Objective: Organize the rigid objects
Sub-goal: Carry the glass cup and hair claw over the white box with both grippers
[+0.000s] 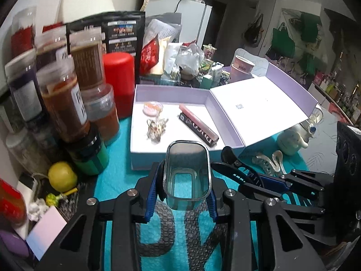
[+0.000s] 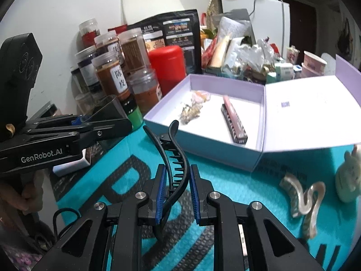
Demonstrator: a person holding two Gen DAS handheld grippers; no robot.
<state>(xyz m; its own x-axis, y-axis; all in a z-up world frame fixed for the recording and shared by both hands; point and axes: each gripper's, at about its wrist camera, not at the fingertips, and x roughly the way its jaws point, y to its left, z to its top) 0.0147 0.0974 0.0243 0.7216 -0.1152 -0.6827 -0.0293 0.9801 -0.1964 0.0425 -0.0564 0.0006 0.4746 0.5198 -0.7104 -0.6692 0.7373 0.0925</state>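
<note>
My left gripper [image 1: 186,180] is shut on a clear rectangular container [image 1: 187,174], held upright above the teal mat just in front of the open lilac box [image 1: 144,160]. My right gripper [image 2: 176,180] is shut on a black hair clip [image 2: 174,158], held over the mat near the box's front wall [image 2: 214,151]. The clip also shows in the left wrist view [image 1: 234,162]. In the box lie a pink and black stick [image 1: 198,124], a metallic trinket [image 1: 155,128] and a small pink round case [image 1: 153,108].
Spice jars [image 1: 63,103] and a red canister [image 1: 118,83] crowd the left of the box. A pearly claw clip [image 2: 304,196] and a pale green figurine [image 2: 348,180] lie on the teal mat [image 2: 237,180] at right. Clutter and cups stand behind the box.
</note>
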